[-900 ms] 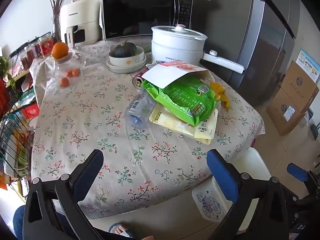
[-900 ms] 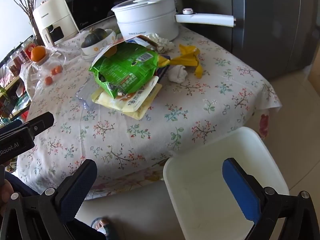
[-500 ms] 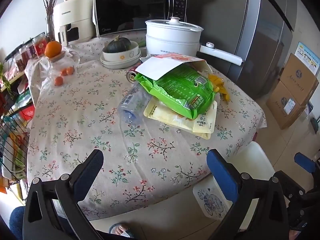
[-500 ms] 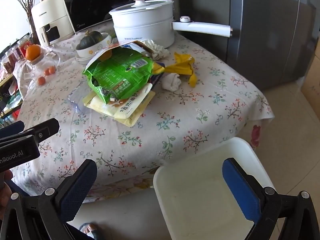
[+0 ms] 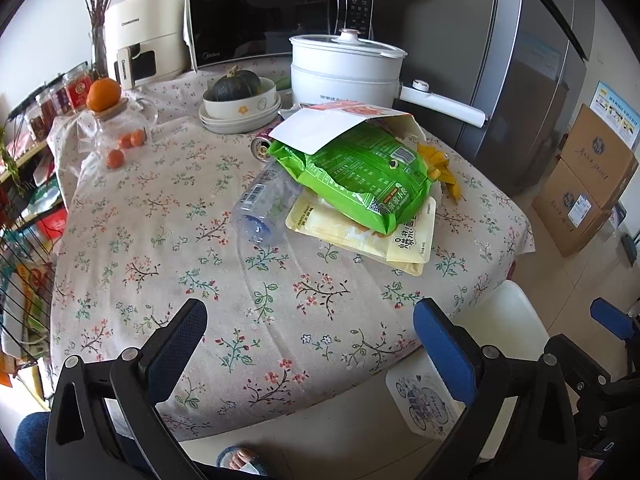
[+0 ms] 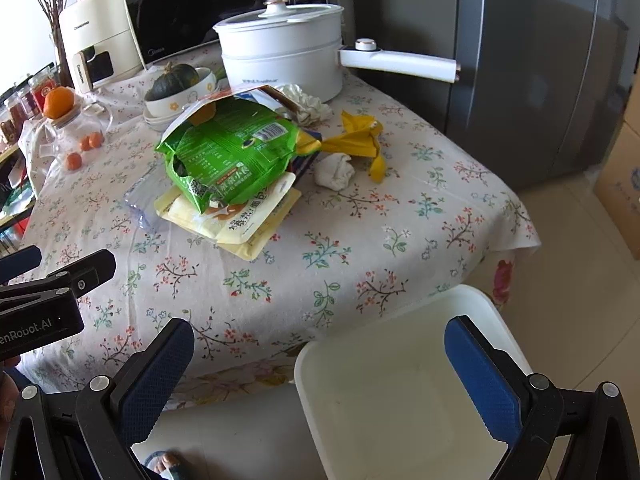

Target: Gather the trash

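A: Left wrist view: the left tool point(image 5: 310, 322) sits at the bottom of the frame, spread wide, gripping nothing, above the near edge of the table point(image 5: 168, 216).

B: And the trash?

A: Centre of the frame: a green bag point(image 5: 360, 176) on top of a yellow packet point(image 5: 408, 240), a clear bottle point(image 5: 260, 208) touching them on the left.

B: Right wrist view?

A: The right tool point(image 6: 320, 354) is also wide and holding nothing. A white bin point(image 6: 384, 392) fills the lower right, beside the table. A banana peel point(image 6: 362, 140) and a crumpled tissue point(image 6: 334, 170) lie right of the bag.
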A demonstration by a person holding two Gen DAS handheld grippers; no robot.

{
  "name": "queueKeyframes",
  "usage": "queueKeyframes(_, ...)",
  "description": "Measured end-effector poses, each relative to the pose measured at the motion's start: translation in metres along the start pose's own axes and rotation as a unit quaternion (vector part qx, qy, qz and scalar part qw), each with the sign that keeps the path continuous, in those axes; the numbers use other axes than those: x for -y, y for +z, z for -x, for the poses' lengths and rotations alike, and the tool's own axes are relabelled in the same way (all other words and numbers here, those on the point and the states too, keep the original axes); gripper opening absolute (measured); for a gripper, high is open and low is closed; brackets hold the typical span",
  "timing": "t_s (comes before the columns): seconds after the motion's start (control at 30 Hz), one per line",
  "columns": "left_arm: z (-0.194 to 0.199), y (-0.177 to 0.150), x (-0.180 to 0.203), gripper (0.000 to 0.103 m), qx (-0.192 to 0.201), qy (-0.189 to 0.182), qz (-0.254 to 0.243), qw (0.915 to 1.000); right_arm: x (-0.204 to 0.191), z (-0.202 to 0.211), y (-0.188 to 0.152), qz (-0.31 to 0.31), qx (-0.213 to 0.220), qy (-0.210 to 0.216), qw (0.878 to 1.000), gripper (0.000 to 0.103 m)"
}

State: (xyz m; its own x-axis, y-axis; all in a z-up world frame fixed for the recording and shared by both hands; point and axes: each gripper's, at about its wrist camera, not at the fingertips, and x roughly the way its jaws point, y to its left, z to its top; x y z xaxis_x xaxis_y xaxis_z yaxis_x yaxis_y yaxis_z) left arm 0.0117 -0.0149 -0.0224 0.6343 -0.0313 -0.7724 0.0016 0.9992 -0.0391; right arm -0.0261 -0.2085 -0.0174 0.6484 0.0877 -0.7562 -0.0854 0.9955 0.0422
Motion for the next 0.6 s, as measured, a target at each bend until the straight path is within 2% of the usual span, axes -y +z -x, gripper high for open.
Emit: queueKeyframes(0.6, -0.0052, -0.0031, -0.0003, 0.103, 0.004, 0.005, -0.009, 0.9999, -0.0001, -0.0048, -0.0009, 0.005, -0.002, -0.011, 1.000, 0.103)
